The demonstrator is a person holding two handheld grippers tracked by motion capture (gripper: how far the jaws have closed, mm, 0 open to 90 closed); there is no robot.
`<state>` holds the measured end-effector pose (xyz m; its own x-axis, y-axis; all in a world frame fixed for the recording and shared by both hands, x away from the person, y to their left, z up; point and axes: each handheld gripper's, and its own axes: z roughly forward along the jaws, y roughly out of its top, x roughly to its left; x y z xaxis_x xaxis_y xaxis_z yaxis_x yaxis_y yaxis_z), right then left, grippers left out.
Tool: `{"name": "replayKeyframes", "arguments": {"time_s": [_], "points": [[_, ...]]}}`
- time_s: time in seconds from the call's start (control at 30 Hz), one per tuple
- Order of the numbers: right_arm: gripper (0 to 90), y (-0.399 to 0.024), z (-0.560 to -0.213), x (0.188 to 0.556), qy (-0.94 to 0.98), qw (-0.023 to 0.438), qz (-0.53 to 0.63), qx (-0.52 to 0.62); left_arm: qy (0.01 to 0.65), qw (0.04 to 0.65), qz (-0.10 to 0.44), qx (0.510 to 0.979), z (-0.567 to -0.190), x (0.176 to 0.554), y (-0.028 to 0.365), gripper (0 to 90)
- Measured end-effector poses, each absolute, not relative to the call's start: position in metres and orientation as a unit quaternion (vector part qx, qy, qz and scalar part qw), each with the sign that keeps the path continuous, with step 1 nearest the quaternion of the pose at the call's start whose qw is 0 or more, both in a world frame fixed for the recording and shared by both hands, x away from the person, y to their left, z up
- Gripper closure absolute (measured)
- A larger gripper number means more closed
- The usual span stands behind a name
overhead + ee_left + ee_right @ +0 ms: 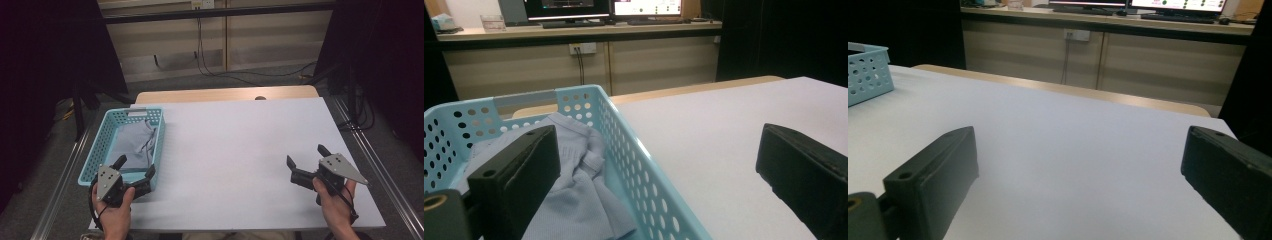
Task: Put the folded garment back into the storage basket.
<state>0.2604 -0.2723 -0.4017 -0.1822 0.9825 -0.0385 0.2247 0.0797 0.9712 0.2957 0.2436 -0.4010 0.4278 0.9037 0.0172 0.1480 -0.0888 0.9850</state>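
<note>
A light blue perforated basket (102, 137) stands at the table's left side and holds a crumpled pale grey-blue cloth (136, 142). My left gripper (135, 168) hovers at the basket's near right corner, open, with one jaw over the cloth (584, 195) and the other over the white tabletop outside the basket wall (634, 160). Over at the front right of the table, my right gripper (307, 156) is open above bare tabletop with nothing between its jaws. The basket's corner (868, 70) shows far off to that gripper's left.
The white tabletop (240, 150) spreads wide between the two grippers. A wooden edge (225, 94) runs along the table's far side. Beyond it are cabinets (1098, 60) with hanging cables (202, 45), and monitors (644, 7) on a counter.
</note>
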Motion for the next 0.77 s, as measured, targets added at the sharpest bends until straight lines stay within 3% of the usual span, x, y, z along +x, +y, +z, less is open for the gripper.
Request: {"name": "replayKeyframes", "arguments": {"time_s": [0.17,0.33,0.77], "points": [[2.1,-0.28,-0.405,0.249,0.589,0.425,0.473,0.498,0.404,0.543,0.334,0.656,-0.403,0.294,0.239,4.0],[2.1,-0.282,-0.416,0.245,0.594,0.417,0.463,0.508,0.42,0.544,0.345,0.64,-0.406,0.288,0.241,4.0],[2.2,-0.274,-0.419,0.241,0.6,0.41,0.478,0.493,0.415,0.538,0.341,0.65,-0.408,0.288,0.246,2.4]]}}
